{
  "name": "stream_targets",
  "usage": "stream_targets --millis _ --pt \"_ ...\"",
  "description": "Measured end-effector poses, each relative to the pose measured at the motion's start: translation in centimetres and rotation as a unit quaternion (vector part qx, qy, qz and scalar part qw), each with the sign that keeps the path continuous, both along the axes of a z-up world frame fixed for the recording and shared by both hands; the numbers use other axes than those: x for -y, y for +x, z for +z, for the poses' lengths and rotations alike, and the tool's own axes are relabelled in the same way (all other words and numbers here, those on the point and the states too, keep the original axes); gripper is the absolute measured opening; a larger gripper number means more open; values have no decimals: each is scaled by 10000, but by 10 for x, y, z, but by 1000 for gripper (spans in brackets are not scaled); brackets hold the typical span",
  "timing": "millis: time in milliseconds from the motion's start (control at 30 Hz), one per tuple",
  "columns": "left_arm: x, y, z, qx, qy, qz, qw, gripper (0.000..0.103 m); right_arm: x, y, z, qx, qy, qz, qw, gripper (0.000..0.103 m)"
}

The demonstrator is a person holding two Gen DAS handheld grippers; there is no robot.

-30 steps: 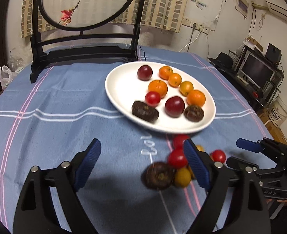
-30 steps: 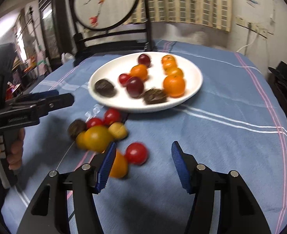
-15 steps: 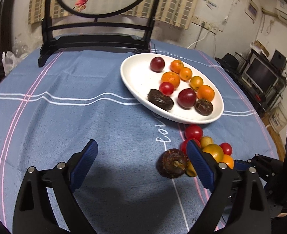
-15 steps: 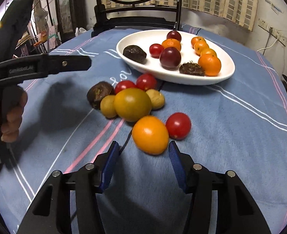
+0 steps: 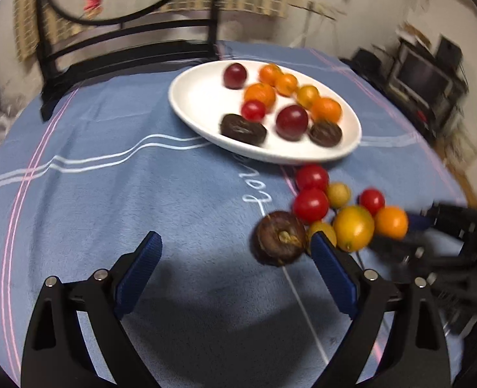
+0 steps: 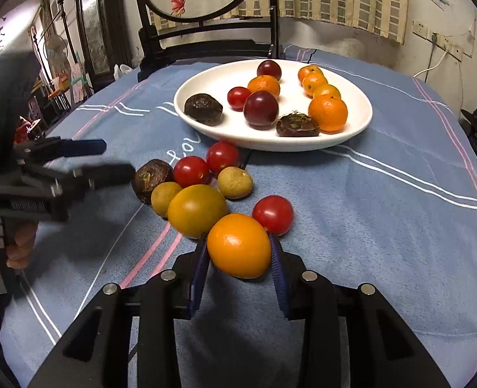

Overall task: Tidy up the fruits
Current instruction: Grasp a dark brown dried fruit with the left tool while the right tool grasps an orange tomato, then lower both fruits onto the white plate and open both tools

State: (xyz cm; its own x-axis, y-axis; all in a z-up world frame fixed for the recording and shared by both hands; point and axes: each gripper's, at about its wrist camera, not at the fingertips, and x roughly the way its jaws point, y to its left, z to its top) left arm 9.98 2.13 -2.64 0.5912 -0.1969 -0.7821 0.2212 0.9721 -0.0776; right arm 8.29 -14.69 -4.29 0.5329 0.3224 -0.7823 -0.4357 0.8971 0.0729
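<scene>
The right gripper (image 6: 239,257) has its fingers closing on an orange (image 6: 238,245), one blue pad against each side of the fruit, so it looks gripped or all but gripped. That orange sits at the near edge of the loose pile on the blue tablecloth (image 6: 384,200), on the side of the pile away from the white plate (image 6: 351,135). Touching it are a larger yellow-orange fruit (image 6: 197,210) and a cherry tomato (image 6: 273,215). Closer to the plate lie two more tomatoes (image 6: 206,165), two small tan fruits (image 6: 235,182) and a dark brown fruit (image 6: 150,177).

The plate stands straight ahead of the right fingers, beyond the pile, so my guess is the coming move is a lift and a carry forward over the other fruit. The orange is round, with no long side to line up.

The left gripper (image 5: 235,278) hangs with its fingers spread wide and nothing between them. The dark brown fruit (image 5: 279,237) lies just beside its right finger (image 5: 332,274), outside the gap and farther towards the plate (image 5: 190,103). The right hand is clearly the one on the orange.
</scene>
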Motion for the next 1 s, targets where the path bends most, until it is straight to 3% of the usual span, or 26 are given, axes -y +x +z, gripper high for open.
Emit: stream_targets --millis 100,367,500,567,667,700,867,1000 --pt "6 0 -6 -25 279 -154 9995 91 0 -1 1 30 -4 35 10000 37" --pt "13 5 -24 -249 398 -237 9986 87 -1 -4 6 133 21 68 9999 37" --pt "23 6 -26 -85 528 -224 9983 84 -2 -6 8 178 35 103 9998 37" --pt "27 7 -26 -38 497 -243 9985 78 -3 -6 8 188 15 120 9997 37" --pt "32 12 -24 20 343 -345 9988 59 -4 -6 7 203 -11 129 9997 37" --pt "33 12 -23 31 268 -413 9988 44 -4 -6 7 204 -8 128 9997 37" --pt "27 8 -16 76 161 -320 9993 41 1 -7 14 343 129 35 9993 37" --pt "12 3 13 388 -203 4 9990 41 8 -6 35 681 376 -179 9968 37"
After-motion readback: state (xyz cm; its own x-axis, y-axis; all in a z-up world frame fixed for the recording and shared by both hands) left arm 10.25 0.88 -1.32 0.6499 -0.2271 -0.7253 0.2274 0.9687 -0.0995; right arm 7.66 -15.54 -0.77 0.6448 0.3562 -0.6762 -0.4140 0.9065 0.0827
